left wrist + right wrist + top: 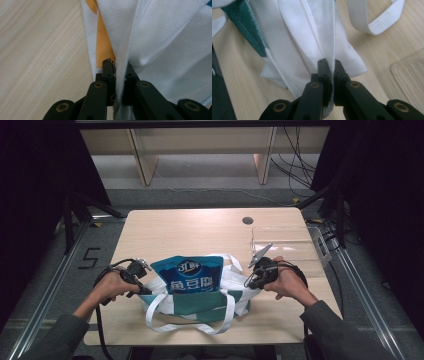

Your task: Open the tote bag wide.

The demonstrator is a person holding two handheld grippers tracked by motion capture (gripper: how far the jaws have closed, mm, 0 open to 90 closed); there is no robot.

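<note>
Now I have both claws clamped on the white-and-green tote bag (200, 302), which lies at the near middle of the worktop (200, 227). My left claw (119, 72) pinches its white edge at the left end; my right claw (331, 70) grips the white fabric at the right end. A blue snack pouch (189, 274) stands out of the bag's mouth, and a clear tray (285, 242) sits to the far right.
</note>
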